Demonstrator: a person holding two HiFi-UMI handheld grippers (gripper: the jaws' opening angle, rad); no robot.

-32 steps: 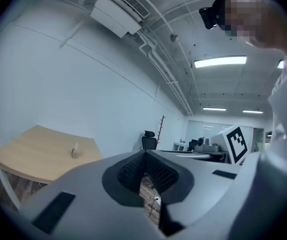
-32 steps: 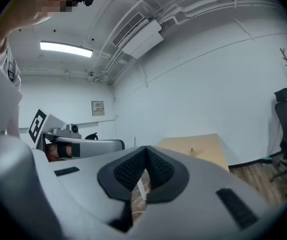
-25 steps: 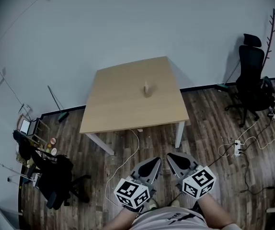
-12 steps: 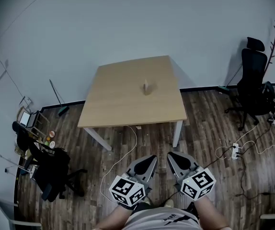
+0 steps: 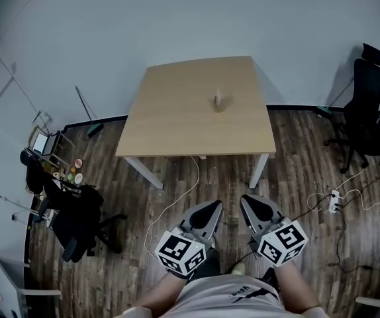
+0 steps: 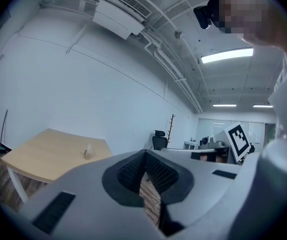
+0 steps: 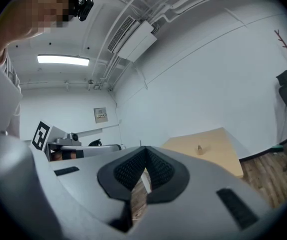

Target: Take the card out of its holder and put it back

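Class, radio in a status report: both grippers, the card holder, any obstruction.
Left gripper shut, empty; right gripper shut, empty. Card holder on table, far ahead, untouched. White cable on floor in between.

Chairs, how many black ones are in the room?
2. One black chair stands by the wall, right of the table. The other black chair is on the wooden floor at the left. More may be hidden outside the picture.

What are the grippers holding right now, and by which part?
Nothing. Left gripper and right gripper are both shut and empty; the card holder stands on the table ahead.
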